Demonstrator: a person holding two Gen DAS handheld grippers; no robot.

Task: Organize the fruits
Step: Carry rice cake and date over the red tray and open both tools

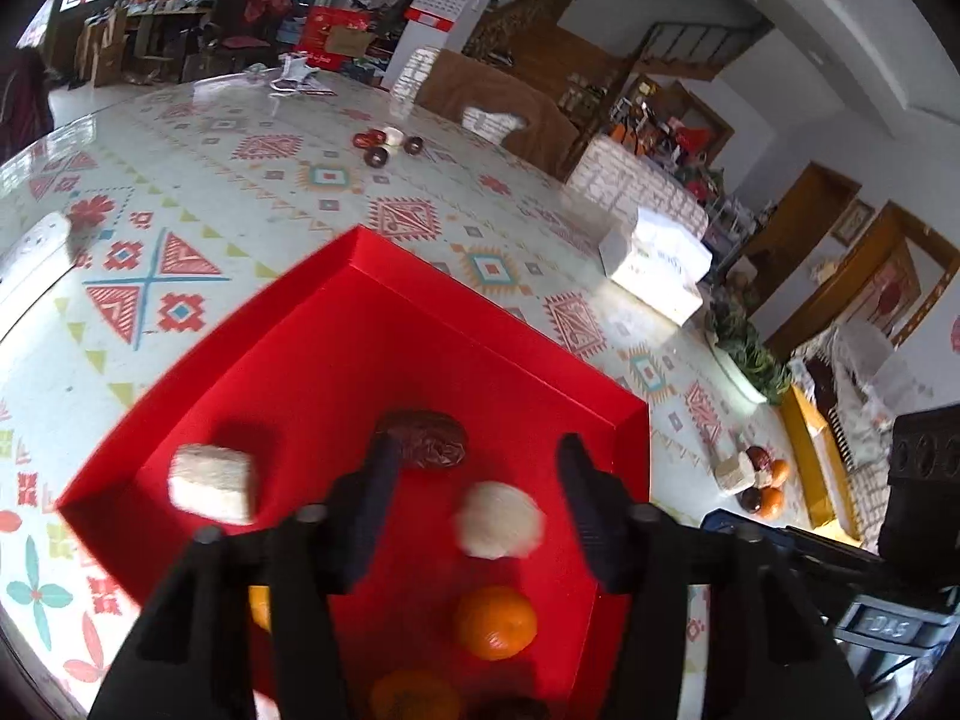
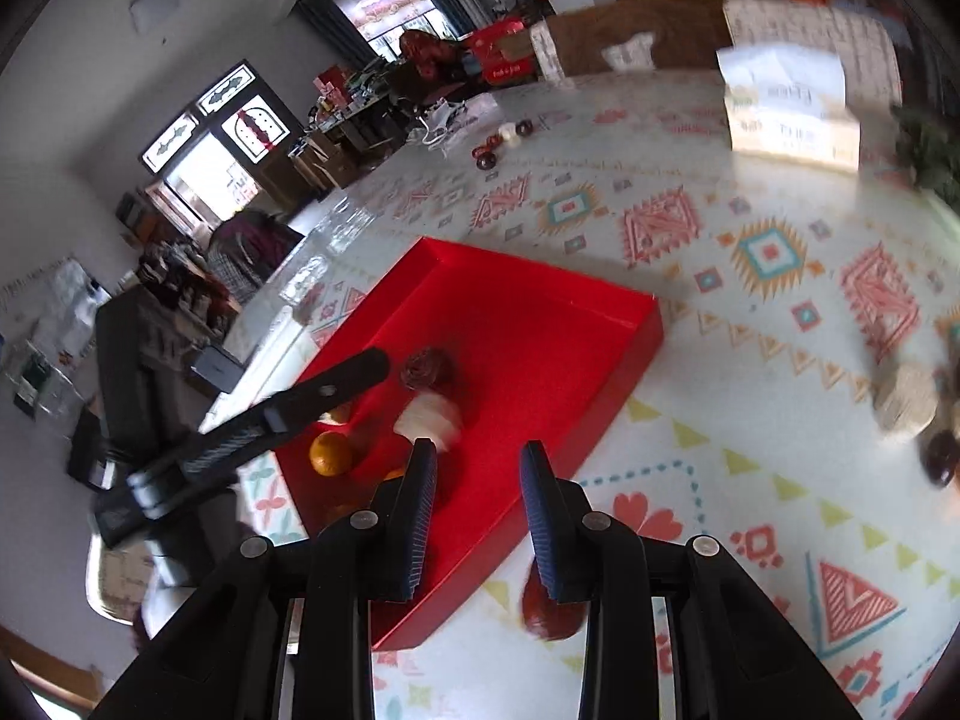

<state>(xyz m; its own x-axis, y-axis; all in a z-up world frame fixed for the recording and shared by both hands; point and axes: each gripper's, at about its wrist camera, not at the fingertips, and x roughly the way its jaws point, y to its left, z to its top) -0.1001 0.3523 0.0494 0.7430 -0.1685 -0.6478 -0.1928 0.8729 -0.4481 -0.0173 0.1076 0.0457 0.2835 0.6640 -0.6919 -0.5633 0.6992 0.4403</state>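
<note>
A red tray (image 1: 360, 264) lies on the patterned table; it also shows in the right wrist view (image 2: 600, 312). In it are a pale block (image 1: 211, 483), a dark red date (image 1: 429, 438), a blurred white round piece (image 1: 499, 519) and oranges (image 1: 495, 621). My left gripper (image 1: 477, 459) is open and empty above the tray; the white piece sits between its fingers, blurred. My right gripper (image 2: 477, 462) is open and empty over the tray's near edge. A red fruit (image 2: 549, 606) lies on the table under its right finger. The left gripper's finger (image 2: 336, 384) shows over the tray.
A small pile of fruits and a pale block (image 1: 756, 477) lies right of the tray; it shows blurred in the right wrist view (image 2: 906, 402). Dates and a white piece (image 1: 387, 144) sit far back. A white tissue box (image 1: 657, 267) stands at the right.
</note>
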